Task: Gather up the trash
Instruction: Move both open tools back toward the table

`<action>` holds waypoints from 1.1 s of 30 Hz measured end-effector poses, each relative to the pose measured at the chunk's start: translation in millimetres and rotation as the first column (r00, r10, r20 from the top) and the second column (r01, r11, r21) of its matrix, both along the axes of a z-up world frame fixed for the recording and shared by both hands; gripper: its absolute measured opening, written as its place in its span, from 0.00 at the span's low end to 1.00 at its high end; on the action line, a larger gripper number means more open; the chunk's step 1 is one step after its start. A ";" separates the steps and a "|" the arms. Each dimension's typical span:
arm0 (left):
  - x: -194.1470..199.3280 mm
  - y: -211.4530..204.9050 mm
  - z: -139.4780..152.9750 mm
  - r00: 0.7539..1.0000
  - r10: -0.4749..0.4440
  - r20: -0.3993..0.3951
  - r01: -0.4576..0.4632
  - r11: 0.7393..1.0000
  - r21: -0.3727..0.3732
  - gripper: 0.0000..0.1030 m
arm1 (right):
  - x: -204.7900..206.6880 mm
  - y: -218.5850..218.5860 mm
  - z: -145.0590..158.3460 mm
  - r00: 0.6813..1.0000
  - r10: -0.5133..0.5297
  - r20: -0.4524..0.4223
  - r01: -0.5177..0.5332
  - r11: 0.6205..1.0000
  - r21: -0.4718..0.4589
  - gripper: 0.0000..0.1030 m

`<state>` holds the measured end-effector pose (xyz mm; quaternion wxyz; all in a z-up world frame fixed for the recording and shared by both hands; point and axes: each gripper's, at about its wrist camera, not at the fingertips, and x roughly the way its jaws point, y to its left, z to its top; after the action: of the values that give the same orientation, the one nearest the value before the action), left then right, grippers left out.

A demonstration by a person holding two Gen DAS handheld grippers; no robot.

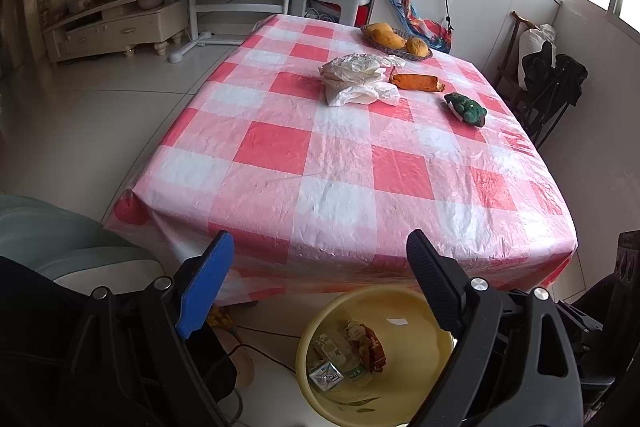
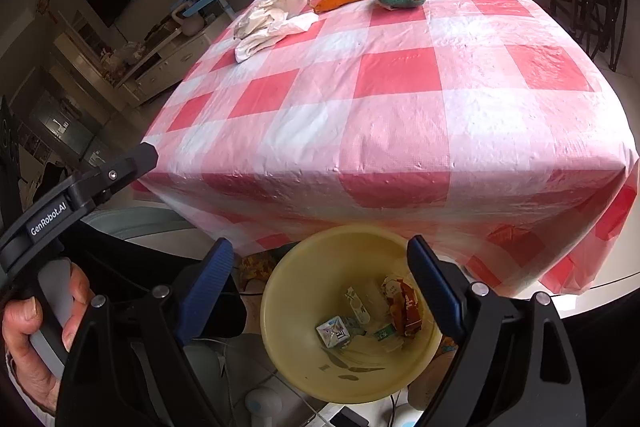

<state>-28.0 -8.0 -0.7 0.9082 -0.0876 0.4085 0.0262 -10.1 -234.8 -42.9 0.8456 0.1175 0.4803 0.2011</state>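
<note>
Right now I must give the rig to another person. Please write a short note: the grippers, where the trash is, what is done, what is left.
Left gripper: open, empty, at the near table edge.
Right gripper: open, empty, above the yellow bin.
Bin stands on the floor below the near table edge; it already holds small cartons and wrappers.
On the table's far side: crumpled white plastic bag, orange peel-like piece, green item.
The basket of mangoes looks like food, probably not trash.
Left: likely the bag, the orange piece and perhaps the green item.
</note>
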 end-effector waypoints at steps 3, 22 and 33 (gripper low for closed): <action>-0.3 2.0 0.9 1.000 0.008 0.005 -0.008 1.000 -0.009 0.82 | -0.5 1.6 0.7 1.000 0.005 0.004 -0.005 1.000 -0.006 0.82; 1.1 3.1 0.4 1.000 0.013 -0.002 -0.013 1.000 -0.021 0.83 | -3.1 13.0 3.3 0.999 0.042 0.031 -0.040 0.998 -0.048 0.83; 54.7 8.5 36.7 0.999 -0.006 0.049 0.006 1.000 -0.008 0.83 | 76.6 -8.8 63.0 0.988 -0.004 0.153 0.007 1.000 -0.022 0.85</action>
<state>26.7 0.5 36.0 0.9176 -0.0907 0.3865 0.0198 66.5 -243.6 20.2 0.8818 0.0934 0.4160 0.2017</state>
